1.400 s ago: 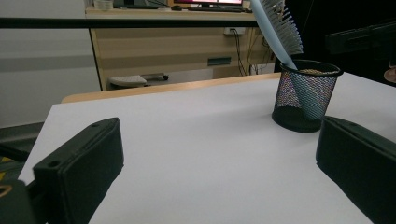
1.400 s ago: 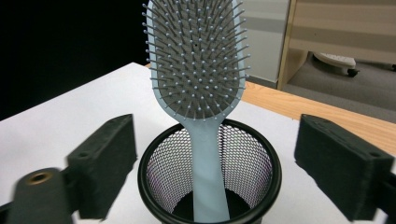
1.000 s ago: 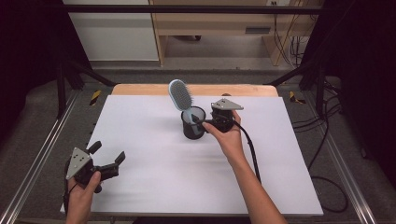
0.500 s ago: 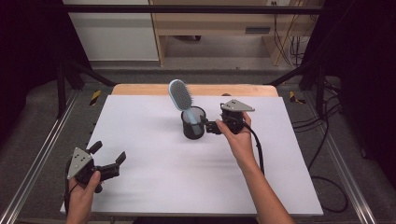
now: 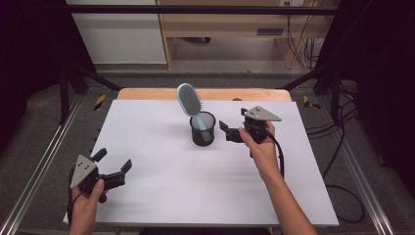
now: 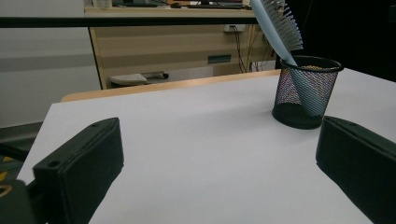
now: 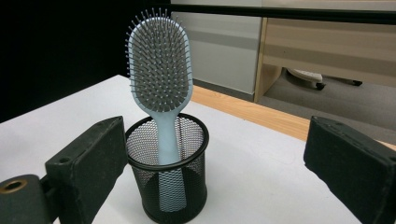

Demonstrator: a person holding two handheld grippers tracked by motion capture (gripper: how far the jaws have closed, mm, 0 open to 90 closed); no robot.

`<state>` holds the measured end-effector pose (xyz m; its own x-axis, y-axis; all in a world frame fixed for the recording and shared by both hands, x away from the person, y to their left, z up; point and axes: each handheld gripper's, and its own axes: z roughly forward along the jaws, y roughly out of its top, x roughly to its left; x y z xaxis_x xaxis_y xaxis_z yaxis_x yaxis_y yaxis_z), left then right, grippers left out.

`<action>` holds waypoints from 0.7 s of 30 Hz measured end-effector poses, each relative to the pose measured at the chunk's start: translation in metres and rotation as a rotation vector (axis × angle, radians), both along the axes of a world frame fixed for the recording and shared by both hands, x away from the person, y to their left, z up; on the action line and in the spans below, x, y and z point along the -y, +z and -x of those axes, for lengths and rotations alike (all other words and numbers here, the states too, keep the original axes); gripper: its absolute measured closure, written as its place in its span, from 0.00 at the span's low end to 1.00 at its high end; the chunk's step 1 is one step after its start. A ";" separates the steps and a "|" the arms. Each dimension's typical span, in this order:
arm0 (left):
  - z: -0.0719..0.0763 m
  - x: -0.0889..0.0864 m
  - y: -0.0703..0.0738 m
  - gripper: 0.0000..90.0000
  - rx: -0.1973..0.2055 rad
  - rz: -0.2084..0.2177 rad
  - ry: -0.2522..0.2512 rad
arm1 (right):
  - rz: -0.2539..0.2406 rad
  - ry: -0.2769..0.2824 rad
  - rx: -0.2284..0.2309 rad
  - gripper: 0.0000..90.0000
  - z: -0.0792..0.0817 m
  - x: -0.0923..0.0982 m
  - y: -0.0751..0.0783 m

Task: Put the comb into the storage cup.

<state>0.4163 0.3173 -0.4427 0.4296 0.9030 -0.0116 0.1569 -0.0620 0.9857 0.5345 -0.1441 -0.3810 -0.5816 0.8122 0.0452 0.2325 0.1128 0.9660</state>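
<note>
Hairbrush (image 5: 190,101) stands handle-down in the black mesh cup (image 5: 202,129), mid-counter, a bit toward the far edge. Nothing is holding it.

Right hand-held gripper (image 5: 225,132) is just beside the cup on its right, jaws spread wide and pointing left at it, not touching. In the right gripper view the cup (image 7: 169,175) sits between the 2 jaws but off-centre, close to the left-hand jaw, and the brush (image 7: 160,77) rises above them.

Key relation: the brush's long axis is near upright, leaning toward the far-left of the counter (image 5: 161,191), head up, bristles facing the right hand-held gripper. The jaws are level with the cup, so as I read it any grab at the brush means going higher, up to the neck or head above the rim; at this height they'd close on mesh instead.

Left hand-held gripper (image 5: 113,168) sits at the near-left corner, jaws wide, empty, well apart from the cup. From its view the cup (image 6: 306,91) lies far ahead to the right. The right one is clearly nearer.

Hard to see:
- lower handle only shows through the mesh; can't tell whether its tip sits on the cup floor or leans on the wall
- brush head cut off at the top edge in the left gripper view
- from above, the gap between right jaw tips and cup wall is too small to judge
</note>
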 end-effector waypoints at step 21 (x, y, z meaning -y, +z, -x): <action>0.002 -0.005 0.001 0.01 0.005 0.007 0.019 | -0.026 -0.040 0.024 0.04 0.030 0.062 0.005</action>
<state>0.4140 0.3218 -0.4421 0.4127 0.9107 -0.0153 0.1527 -0.0526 0.9869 0.5046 -0.2056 -0.3760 -0.5499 0.8335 0.0530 0.2129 0.0785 0.9739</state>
